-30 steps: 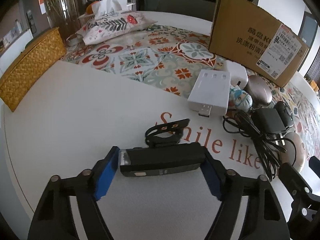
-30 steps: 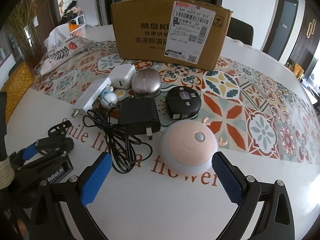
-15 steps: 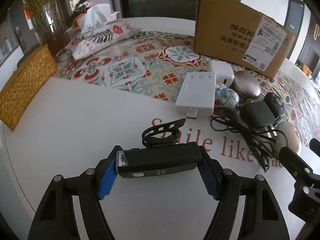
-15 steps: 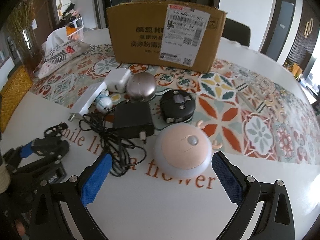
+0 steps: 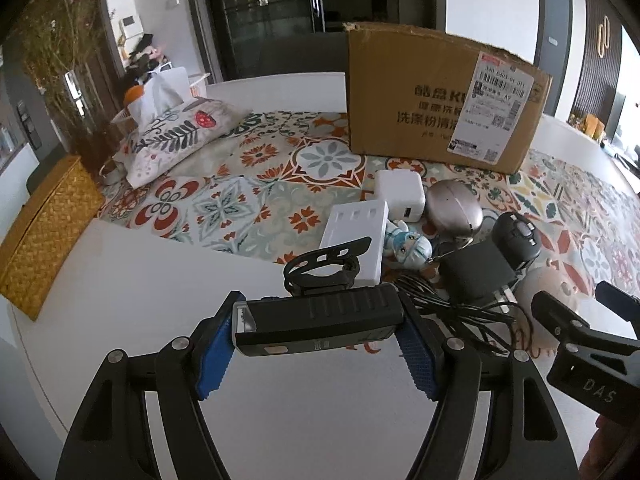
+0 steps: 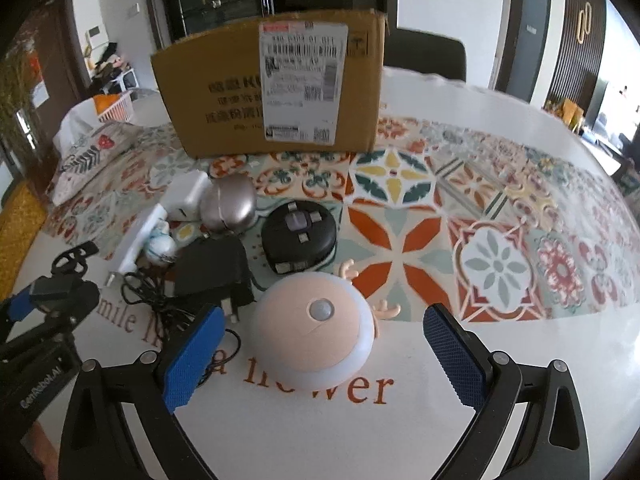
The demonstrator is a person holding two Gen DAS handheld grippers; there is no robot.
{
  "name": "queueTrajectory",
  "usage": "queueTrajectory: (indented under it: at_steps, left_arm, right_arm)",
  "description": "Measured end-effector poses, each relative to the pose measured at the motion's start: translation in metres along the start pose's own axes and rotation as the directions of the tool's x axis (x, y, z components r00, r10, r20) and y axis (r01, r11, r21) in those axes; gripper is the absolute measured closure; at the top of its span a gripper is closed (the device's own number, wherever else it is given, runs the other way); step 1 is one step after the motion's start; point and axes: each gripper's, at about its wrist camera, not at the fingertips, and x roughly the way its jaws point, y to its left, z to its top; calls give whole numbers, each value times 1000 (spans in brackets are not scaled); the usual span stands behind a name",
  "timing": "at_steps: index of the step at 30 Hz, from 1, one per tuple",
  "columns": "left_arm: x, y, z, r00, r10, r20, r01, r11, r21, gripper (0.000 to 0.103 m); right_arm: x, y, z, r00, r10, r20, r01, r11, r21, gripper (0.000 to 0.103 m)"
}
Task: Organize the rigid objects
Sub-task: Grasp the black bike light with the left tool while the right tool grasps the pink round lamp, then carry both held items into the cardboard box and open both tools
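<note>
My left gripper (image 5: 316,326) is shut on a long black light (image 5: 320,320) with a strap mount (image 5: 324,264), held a little above the white table and level across the fingers. It also shows at the left edge of the right wrist view, left gripper (image 6: 52,296). My right gripper (image 6: 324,356) stands open, its blue pads either side of a round pink night light with antlers (image 6: 316,332) and clear of it. Behind lies a pile: black adapter with cable (image 6: 212,272), black round reel (image 6: 300,236), silver oval case (image 5: 454,210), white charger cube (image 5: 400,194), flat white box (image 5: 356,236), small figurine (image 5: 408,244).
A cardboard box (image 5: 440,96) stands at the back on the patterned runner (image 5: 240,188). A woven yellow box (image 5: 44,232) sits at the left table edge, with a printed cushion (image 5: 176,136) and tissues beyond. My right gripper's arm (image 5: 580,340) reaches in at the right.
My left gripper has risen with the black light and drifted toward the pile. My right gripper has come forward, so the night light now lies between its fingers.
</note>
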Motion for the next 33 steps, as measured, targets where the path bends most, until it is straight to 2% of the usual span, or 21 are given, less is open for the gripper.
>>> queueTrajectory:
  at_steps: [10, 15, 22, 33]
  left_arm:
    - [9, -3, -1, 1000, 21, -5, -20, 999, 40, 30]
    - [9, -3, 0, 1000, 5, -7, -4, 998, 60, 30]
    - [0, -4, 5, 999, -46, 16, 45, 994, 98, 30]
    - [-33, 8, 32, 983, -179, 52, 165, 966, 199, 30]
  right_arm:
    - [28, 4, -7, 999, 4, -43, -6, 999, -32, 11]
    - [29, 5, -10, 999, 9, -41, -10, 999, -36, 26]
    - [20, 5, -13, 999, 4, -46, -5, 1000, -9, 27]
    - [-33, 18, 0, 998, -62, 12, 62, 998, 34, 27]
